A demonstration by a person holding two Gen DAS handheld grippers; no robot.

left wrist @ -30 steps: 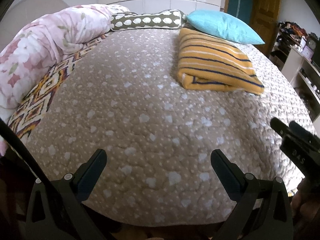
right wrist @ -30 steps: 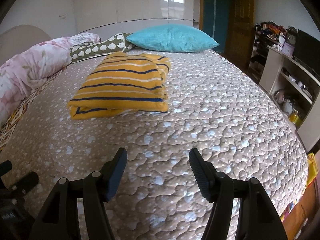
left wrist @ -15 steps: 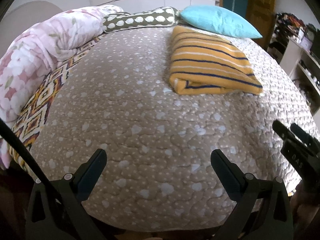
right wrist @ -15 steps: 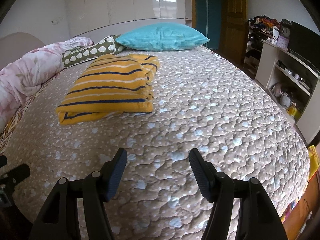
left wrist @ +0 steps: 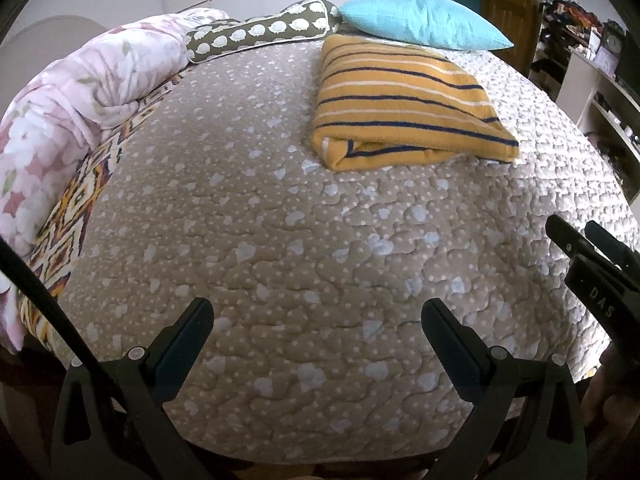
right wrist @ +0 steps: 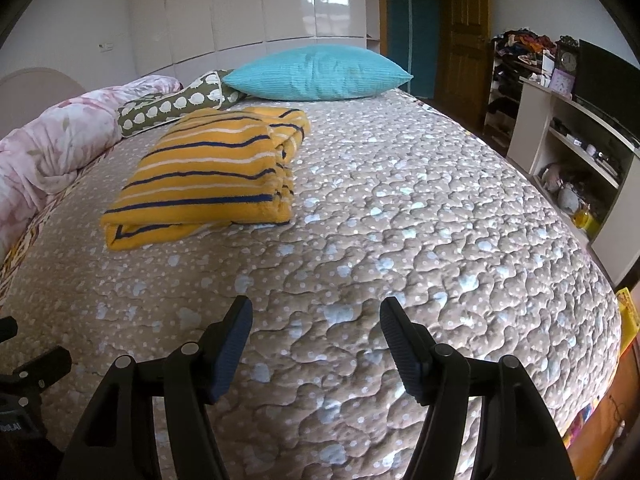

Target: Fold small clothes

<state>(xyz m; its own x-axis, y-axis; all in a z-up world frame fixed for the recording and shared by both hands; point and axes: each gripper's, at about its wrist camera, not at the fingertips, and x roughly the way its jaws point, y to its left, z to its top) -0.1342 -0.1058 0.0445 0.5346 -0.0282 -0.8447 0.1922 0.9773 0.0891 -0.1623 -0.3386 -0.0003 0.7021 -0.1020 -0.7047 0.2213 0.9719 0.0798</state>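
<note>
Your left gripper (left wrist: 318, 318) hangs over the near edge of the bed, jaws spread wide, nothing between them. Your right gripper (right wrist: 316, 316) is likewise released and empty, level with it on the right; its black frame shows at the right margin of the left view.

Change noted: over the last second both cameras have drawn back and risen slightly. The bedspread (left wrist: 280, 240) now fills more of each view, and more of the room beyond the bed is visible. Neither jaw setting has altered in that time.

Between the grippers and the garment lies a broad stretch of bare quilted bedspread. Both tools are well apart from the cloth.

The shirt (right wrist: 212, 176), yellow with dark and white stripes, lies in the far half of the bed, left of centre in the right view. It is folded into a compact rectangle, layers stacked, one thick folded edge facing you. A slight bunching shows along its right side. It has not shifted during the withdrawal.

Behind it, a blue pillow (right wrist: 316, 72) touches or nearly touches its far edge. A patterned bolster (left wrist: 260, 34) and a floral duvet (left wrist: 80, 92) lie to the left.

Judgement: this piece appears finished. The retreat reads as completion; no further garment is visible on the bed.
</note>
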